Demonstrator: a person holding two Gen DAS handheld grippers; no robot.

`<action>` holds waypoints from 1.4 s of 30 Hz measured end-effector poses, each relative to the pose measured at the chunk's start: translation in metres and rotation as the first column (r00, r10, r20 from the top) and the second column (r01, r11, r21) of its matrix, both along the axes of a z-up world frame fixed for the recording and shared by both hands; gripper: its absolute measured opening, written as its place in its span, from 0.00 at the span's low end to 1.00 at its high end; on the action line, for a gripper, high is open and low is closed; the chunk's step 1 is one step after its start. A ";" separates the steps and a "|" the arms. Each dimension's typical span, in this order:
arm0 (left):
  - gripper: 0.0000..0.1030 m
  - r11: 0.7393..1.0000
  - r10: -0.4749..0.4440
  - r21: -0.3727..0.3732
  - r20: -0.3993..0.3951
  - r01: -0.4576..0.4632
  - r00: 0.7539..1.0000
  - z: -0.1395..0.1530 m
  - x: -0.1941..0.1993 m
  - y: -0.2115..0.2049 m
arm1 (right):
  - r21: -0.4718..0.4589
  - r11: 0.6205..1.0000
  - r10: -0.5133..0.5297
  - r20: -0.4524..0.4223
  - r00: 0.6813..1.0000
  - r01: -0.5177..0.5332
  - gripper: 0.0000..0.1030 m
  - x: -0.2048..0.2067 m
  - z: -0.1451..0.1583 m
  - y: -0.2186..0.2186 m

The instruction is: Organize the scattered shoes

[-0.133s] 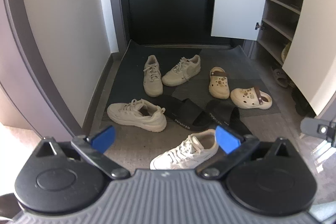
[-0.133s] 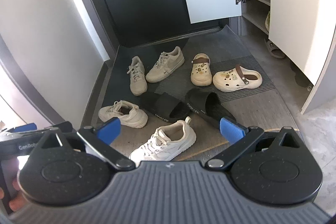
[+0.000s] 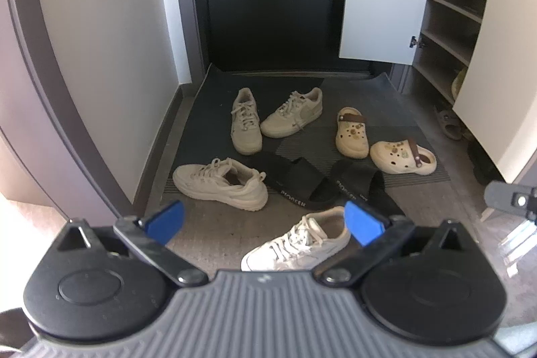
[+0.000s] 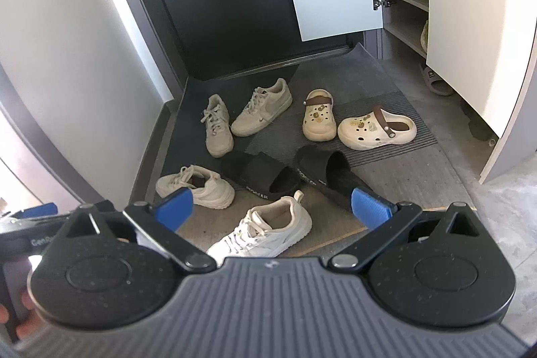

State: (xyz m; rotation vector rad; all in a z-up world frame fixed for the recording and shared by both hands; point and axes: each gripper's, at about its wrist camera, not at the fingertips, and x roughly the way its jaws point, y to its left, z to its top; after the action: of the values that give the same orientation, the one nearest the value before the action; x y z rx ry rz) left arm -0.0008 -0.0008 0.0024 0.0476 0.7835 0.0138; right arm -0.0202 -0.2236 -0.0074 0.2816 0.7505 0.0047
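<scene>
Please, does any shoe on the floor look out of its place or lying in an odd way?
Yes. The pairs are split: one cream clog lies on its side, pointing across its upright mate. The white sneakers are apart, pointing differently. The black slides lie askew.

My left gripper (image 3: 264, 221) is tipped down and forward, its two blue-padded fingers (image 3: 166, 220) spread as wide as they go, with nothing between them. My right gripper (image 4: 273, 207) is in the same pose: blue fingers (image 4: 369, 207) splayed fully apart and gripping nothing. In the right wrist view the left gripper shows at the far left edge, with fingertips of my hand (image 4: 13, 314) wrapped around its handle.
</scene>
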 end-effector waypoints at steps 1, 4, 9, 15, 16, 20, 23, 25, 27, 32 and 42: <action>1.00 1.000 0.000 0.004 0.003 0.000 1.000 0.001 0.000 0.000 | -0.002 1.000 -0.003 0.005 1.000 0.003 1.00 -0.001 0.002 -0.001; 1.00 1.000 0.016 0.014 0.009 -0.016 1.000 -0.006 0.002 0.006 | -0.007 1.000 -0.012 0.018 1.000 0.012 1.00 -0.004 0.008 -0.004; 1.00 0.997 0.079 0.003 -0.024 -0.079 0.997 -0.018 0.002 0.028 | -0.081 0.996 -0.017 0.034 0.999 0.020 1.00 -0.001 0.025 0.013; 1.00 0.993 0.116 -0.010 -0.057 -0.117 0.992 -0.030 0.008 0.051 | -0.040 0.999 0.009 0.049 0.999 -0.008 1.00 -0.004 0.041 0.005; 1.00 0.993 0.119 -0.008 -0.057 -0.119 0.991 -0.032 0.008 0.052 | 0.014 1.000 0.009 0.054 0.999 -0.010 1.00 -0.004 0.045 0.004; 1.00 0.991 0.135 -0.011 -0.063 -0.136 0.989 -0.033 0.008 0.054 | 0.102 0.995 0.002 0.116 0.993 -0.014 1.00 -0.008 0.058 0.003; 1.00 0.990 0.135 -0.025 -0.080 -0.138 0.988 -0.035 0.009 0.055 | 0.145 0.989 -0.025 0.156 0.987 0.002 1.00 -0.012 0.062 -0.002; 1.00 0.990 0.138 -0.023 -0.082 -0.140 0.987 -0.033 0.009 0.052 | 0.163 0.986 -0.058 0.161 0.985 0.032 1.00 -0.011 0.064 -0.008; 1.00 0.989 0.141 -0.020 -0.083 -0.143 0.987 -0.033 0.009 0.052 | 0.178 0.982 -0.096 0.159 0.983 0.067 1.00 -0.009 0.067 -0.013; 1.00 0.987 0.160 -0.016 -0.099 -0.162 0.982 -0.034 0.013 0.053 | 0.139 0.979 -0.169 0.154 0.974 0.148 1.00 -0.013 0.060 -0.016; 1.00 0.978 0.200 -0.032 -0.122 -0.206 0.972 -0.034 0.019 0.056 | 0.123 0.980 -0.171 0.142 0.975 0.154 1.00 -0.013 0.058 -0.018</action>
State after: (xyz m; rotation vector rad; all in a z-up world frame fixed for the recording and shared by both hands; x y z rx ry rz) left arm 0.0185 0.0550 -0.0316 -0.0751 0.9041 0.1892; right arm -0.0336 -0.2420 0.0503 0.4439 0.5748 -0.0862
